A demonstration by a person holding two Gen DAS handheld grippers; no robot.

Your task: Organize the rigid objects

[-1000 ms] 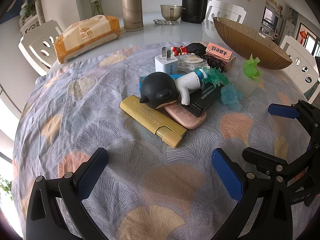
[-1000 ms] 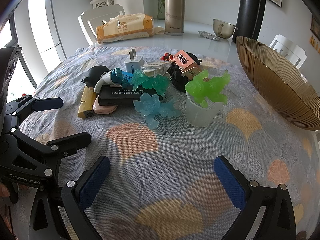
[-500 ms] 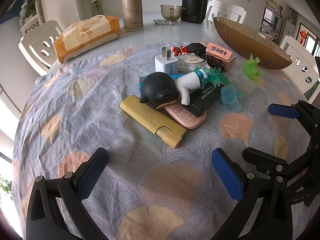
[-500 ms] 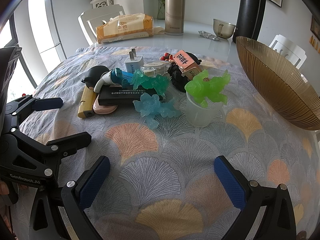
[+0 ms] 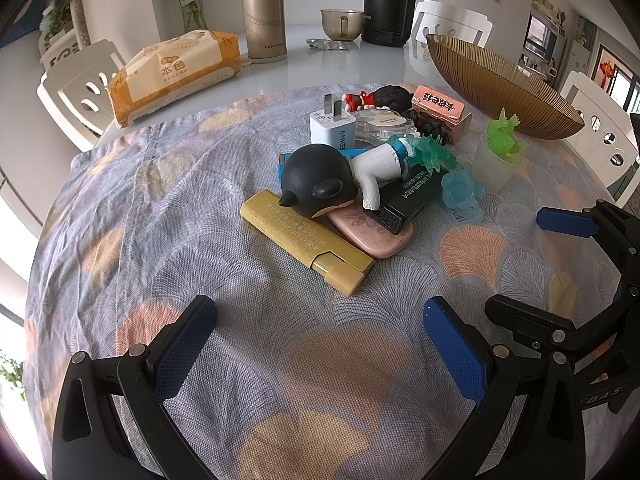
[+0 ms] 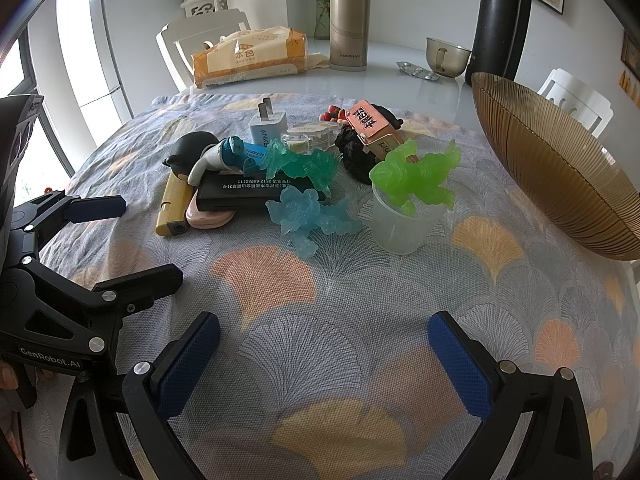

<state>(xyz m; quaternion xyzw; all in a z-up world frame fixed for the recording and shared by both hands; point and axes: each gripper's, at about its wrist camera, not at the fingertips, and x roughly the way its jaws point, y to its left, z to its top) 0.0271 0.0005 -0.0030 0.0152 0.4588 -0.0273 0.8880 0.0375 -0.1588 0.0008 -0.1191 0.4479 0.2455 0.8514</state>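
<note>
Rigid objects (image 5: 360, 184) lie heaped mid-table on the patterned cloth (image 5: 160, 208), none sorted: your work has not begun. Your left gripper (image 5: 320, 344) and right gripper (image 6: 324, 360) both stand wide, empty, short of the heap. The ribbed amber bowl (image 6: 560, 176), beside the heap on your right, appears empty, though its floor is partly hidden. The frosted cup (image 6: 404, 224) carries a green figure (image 6: 416, 176) on its rim. The yellow bar (image 5: 308, 244), pink case (image 5: 376, 236) and black-headed figurine (image 5: 320, 184) remain stacked, touching.
</note>
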